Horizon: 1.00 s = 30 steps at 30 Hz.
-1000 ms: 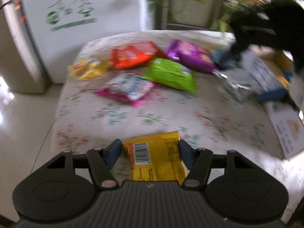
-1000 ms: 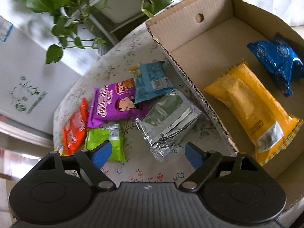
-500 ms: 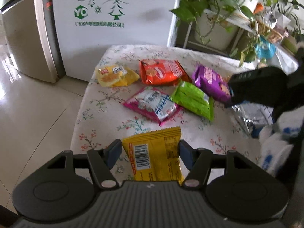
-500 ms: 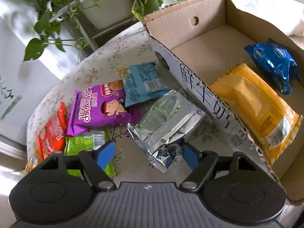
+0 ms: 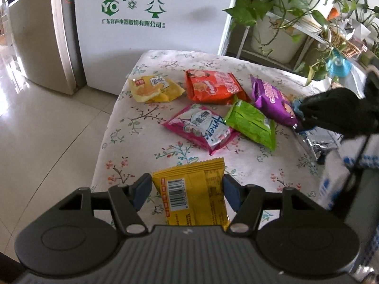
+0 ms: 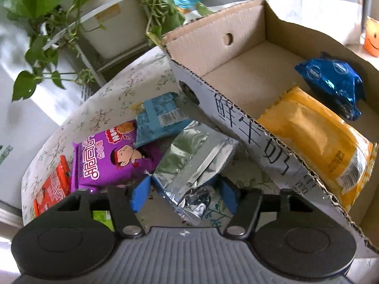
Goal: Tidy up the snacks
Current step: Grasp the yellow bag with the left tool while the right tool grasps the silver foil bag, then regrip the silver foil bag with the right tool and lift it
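A person's left gripper point(image 5: 187, 188) holds a yellow snack packet point(image 5: 193, 194) above the near edge of a table point(image 5: 132, 139) covered in a flowered cloth, its jaws pinching the packet by both side edges, barcode face up. Beyond it on the cloth lie five more snacks: a pale yellow packet point(image 5: 154, 89) at the far left, an orange packet point(image 5: 213, 87) beside it, a purple packet point(image 5: 272, 101) to the right, and nearer the camera a pink packet point(image 5: 201, 127) whose corner touches a green packet point(image 5: 252, 123).

At the right edge of that view the black right gripper point(image 6: 183, 194) reaches down over a silver foil packet point(image 6: 194, 163). Its own camera shows the jaws having just been closing, the blue pads now against the crumpled near end of the foil packet, which lies on the cloth just beside the wall of a cardboard box point(image 6: 260, 146). A light blue packet point(image 6: 158, 118) lies beyond the foil one, its corner overlapping the purple packet.

Inside the box, a long yellow bag point(image 6: 319, 142) lies along the near wall and a shiny dark blue packet point(image 6: 331, 80) sits just behind it, close to the far side. The rest of the box floor is bare.

Potted plants point(image 5: 279, 4) on a white stand rise behind the table, next to a white appliance point(image 5: 142, 23) printed with green trees.
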Available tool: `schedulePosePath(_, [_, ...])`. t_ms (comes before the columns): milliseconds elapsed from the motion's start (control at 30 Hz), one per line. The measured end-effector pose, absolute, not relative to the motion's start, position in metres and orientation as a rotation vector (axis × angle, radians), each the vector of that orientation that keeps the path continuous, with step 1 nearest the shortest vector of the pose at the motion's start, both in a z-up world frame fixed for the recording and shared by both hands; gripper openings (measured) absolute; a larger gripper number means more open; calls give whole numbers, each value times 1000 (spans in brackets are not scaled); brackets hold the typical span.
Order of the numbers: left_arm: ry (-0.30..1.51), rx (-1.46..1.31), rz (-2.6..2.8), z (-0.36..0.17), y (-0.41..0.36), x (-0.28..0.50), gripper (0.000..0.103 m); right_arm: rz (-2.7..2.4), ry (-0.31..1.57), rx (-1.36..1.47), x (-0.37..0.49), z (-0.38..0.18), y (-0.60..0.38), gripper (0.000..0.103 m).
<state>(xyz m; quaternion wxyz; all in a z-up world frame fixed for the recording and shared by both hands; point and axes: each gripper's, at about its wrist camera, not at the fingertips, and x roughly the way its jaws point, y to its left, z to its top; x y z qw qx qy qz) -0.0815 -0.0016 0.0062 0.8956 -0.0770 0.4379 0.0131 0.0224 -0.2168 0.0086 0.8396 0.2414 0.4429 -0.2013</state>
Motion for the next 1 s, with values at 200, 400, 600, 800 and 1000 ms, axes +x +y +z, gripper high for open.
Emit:
schedulePosePath(200, [919,-193,35,5,3,-77,64,-288,971,474,11,10,-226,59])
schedulePosePath(400, [924,-204,45,4,6,-76,64,-105,1069,414,-2,14,-223,59])
schedulePosePath(600, [934,-196,54,2,6,-76,64,63,1161,376,-23,16,-216,60])
schedulePosePath(800, [949,-192,29,-2,4,-75,67,41,1154,422,-28,13,-221,74])
schedulePosePath(1000, [969,-110,18,-10,-5,-76,79,14,1144,410,-25,10,-216,86])
